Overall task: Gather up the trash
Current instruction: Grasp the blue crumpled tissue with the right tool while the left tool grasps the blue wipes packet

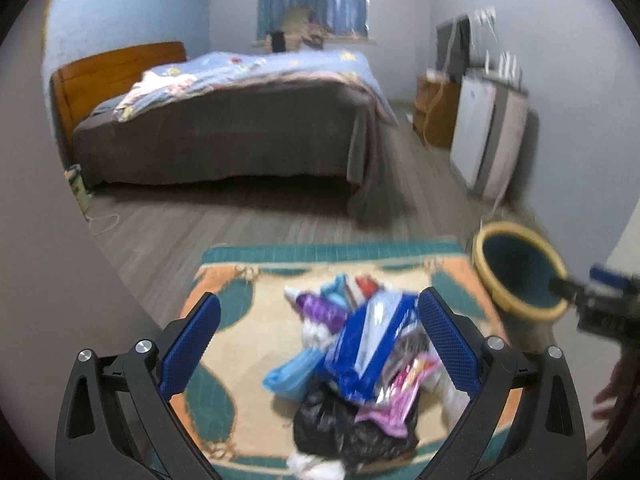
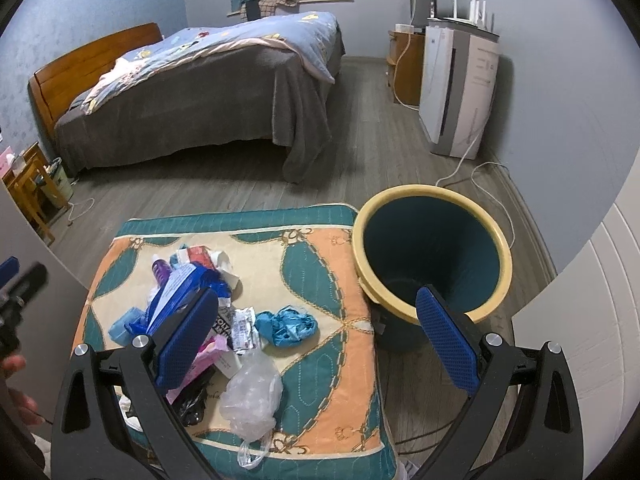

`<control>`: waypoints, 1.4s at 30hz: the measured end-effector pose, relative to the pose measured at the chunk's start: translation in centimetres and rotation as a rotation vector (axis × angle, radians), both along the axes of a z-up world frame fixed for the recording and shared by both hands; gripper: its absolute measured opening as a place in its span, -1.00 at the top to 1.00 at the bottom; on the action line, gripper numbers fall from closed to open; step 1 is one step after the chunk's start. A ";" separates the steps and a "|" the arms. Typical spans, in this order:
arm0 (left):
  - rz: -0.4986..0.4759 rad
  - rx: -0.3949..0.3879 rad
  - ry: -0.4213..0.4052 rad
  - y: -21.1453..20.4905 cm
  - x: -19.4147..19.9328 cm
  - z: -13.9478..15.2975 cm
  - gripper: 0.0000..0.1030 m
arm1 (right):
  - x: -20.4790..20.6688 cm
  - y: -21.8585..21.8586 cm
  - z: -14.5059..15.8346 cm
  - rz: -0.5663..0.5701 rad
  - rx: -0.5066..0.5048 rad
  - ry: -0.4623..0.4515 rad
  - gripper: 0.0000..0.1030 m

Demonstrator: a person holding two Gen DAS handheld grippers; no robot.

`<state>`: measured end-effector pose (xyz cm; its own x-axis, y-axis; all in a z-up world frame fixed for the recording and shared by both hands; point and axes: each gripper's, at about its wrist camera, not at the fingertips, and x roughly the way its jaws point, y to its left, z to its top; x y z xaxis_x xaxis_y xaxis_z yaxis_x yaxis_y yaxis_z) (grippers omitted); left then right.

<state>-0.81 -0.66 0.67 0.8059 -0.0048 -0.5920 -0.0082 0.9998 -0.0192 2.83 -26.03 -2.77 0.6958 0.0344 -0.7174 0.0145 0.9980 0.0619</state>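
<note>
A heap of trash [image 1: 356,360] lies on a patterned cushion [image 1: 236,328]: a blue and white packet [image 1: 372,344], a purple wrapper [image 1: 320,308], a black bag [image 1: 344,432], pink wrappers. My left gripper [image 1: 320,344] is open above the heap, holding nothing. In the right wrist view the same heap [image 2: 192,304] sits on the cushion [image 2: 320,280] with a crumpled blue glove [image 2: 286,326] and a clear plastic bag [image 2: 252,396]. My right gripper [image 2: 316,340] is open and empty, between the heap and a teal bin with a yellow rim [image 2: 432,256].
The bin [image 1: 520,272] stands on the wood floor right of the cushion. A bed [image 2: 192,92] fills the far left, a white appliance [image 2: 460,88] with a trailing cable stands at the right wall. A small wooden stand [image 2: 28,184] is far left.
</note>
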 end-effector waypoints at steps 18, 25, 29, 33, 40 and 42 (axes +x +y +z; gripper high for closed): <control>-0.057 0.078 0.108 -0.3 2.7 -2.1 -0.90 | 4.1 -1.8 -2.4 -0.016 0.052 0.225 -0.89; -0.150 0.049 0.196 -1.8 5.2 -5.8 -0.90 | 5.8 -2.0 -4.5 -0.060 0.038 0.201 -0.89; -0.181 0.123 0.207 -3.5 5.5 -7.5 -0.90 | 6.5 -1.2 -5.9 -0.021 0.042 0.200 -0.89; -0.198 0.147 0.238 -4.5 5.8 -9.4 -0.90 | 7.0 -0.3 -8.4 0.028 0.035 0.266 -0.89; -0.215 0.101 0.280 -4.6 6.6 -11.4 -0.85 | 7.9 0.8 -11.6 0.082 0.037 0.351 -0.57; -0.213 0.095 0.290 -4.6 6.8 -11.8 -0.85 | 8.0 1.1 -12.4 0.088 0.047 0.374 -0.42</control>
<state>5.99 -5.28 -11.11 0.5918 -0.0880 -0.8013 0.2087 0.9769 0.0469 10.88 -24.90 -15.16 0.3796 0.1209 -0.9172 -0.0408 0.9927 0.1139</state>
